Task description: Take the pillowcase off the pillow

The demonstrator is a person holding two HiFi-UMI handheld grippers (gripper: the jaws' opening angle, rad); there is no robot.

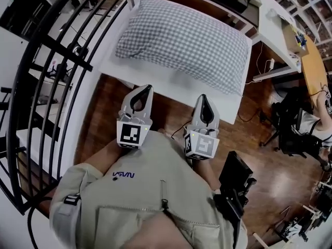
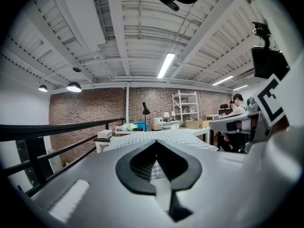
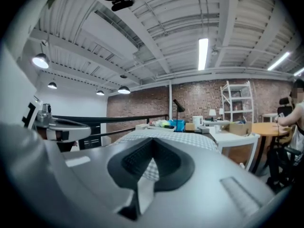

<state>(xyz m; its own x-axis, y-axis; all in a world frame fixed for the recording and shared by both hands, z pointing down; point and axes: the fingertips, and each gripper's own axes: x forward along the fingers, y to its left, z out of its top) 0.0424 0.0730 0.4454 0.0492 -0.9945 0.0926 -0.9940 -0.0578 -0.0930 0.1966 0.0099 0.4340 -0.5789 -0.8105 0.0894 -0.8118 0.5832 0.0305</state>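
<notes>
A pillow in a grey-and-white checked pillowcase (image 1: 187, 40) lies flat on a white table (image 1: 228, 102) ahead of me. The same pillow (image 2: 156, 136) shows low and level in the left gripper view, and the pillow (image 3: 161, 136) again in the right gripper view. My left gripper (image 1: 147, 87) is shut and empty, held short of the table's near edge. Beside it my right gripper (image 1: 203, 96) is also shut with nothing in it. Both point level toward the pillow without touching it.
A black metal railing (image 1: 57, 61) curves along the left. A desk with a cardboard box (image 1: 293, 38) stands at the right, where a seated person (image 1: 316, 123) is by a black chair. Black gear (image 1: 236, 183) hangs at my right hip. Wooden floor (image 1: 259, 149) lies below.
</notes>
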